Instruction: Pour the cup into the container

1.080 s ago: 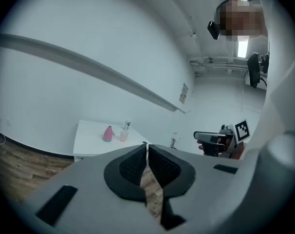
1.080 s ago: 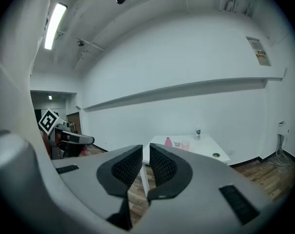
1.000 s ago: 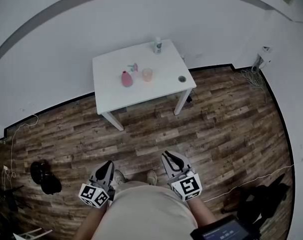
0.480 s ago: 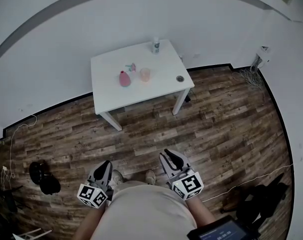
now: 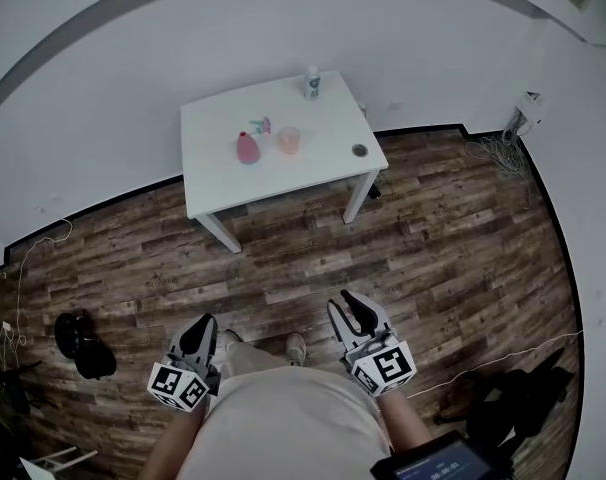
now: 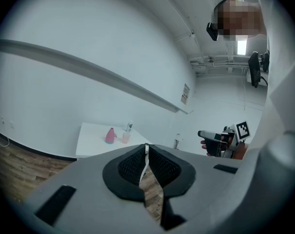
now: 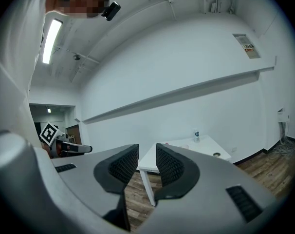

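Cup (image 5: 289,140): upright, mouth up, beside pink container (image 5: 247,148)
Left gripper (image 5: 201,328): fingers together, empty
Right gripper (image 5: 351,305): fingers nearly together, empty

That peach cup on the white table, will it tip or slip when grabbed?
The cup looks small and seemingly translucent, so probably light plastic that may flex under a hard squeeze. It stands upright on the smooth table, so a sideways nudge could slide or tip it.

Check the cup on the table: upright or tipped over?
Upright: the cup stands rim up on the white table, beside the pink container.
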Available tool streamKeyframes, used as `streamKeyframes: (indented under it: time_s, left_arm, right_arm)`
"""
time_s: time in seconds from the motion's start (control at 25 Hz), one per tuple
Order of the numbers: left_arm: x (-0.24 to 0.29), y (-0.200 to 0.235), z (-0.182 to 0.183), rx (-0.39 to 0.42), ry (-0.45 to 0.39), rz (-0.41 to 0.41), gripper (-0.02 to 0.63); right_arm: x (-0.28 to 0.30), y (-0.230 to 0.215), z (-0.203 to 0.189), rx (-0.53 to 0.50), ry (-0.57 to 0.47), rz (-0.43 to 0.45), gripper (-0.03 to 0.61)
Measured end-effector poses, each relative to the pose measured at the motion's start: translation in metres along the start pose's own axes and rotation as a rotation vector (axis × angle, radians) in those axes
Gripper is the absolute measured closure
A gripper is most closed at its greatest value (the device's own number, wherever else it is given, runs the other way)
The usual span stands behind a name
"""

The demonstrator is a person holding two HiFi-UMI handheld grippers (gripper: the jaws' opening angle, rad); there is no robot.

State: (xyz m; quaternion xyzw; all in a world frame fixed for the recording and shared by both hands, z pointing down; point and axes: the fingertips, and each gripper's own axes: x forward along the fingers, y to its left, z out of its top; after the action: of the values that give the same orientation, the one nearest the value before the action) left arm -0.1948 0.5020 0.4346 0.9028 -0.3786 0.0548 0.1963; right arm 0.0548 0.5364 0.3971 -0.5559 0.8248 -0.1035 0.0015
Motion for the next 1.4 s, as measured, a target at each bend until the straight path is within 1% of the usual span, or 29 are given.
streamKeyframes:
  time_s: [0.32,0.56,0.76,0.96,1.2,1.4]
  left_arm:
    - [-0.008,0.004,-0.007,-0.012,0.005,0.019,0.601]
    - [0.003,0.008,-0.001,-0.016,0.017,0.008,0.601]
    - [0.018,0.01,0.002,-0.015,0.025,-0.01,0.6]
    - [0.039,0.02,0.0,-0.024,0.035,-0.02,0.598]
    - [0.076,0.029,0.017,-0.019,0.034,-0.046,0.594]
    - [0.115,0.04,0.031,-0.014,0.041,-0.067,0.588]
  right_arm:
    - [0.001,-0.001,-0.004,0.001,0.005,-0.006,0.485]
    - [0.011,0.001,0.0,-0.011,0.003,-0.007,0.485]
    - [0.016,-0.01,-0.002,0.001,0.01,-0.029,0.485]
    - [0.03,-0.025,-0.002,0.004,0.017,-0.042,0.485]
    - [0.054,-0.052,0.011,-0.009,0.006,-0.052,0.485]
    - [0.074,-0.08,0.017,-0.001,0.0,-0.085,0.485]
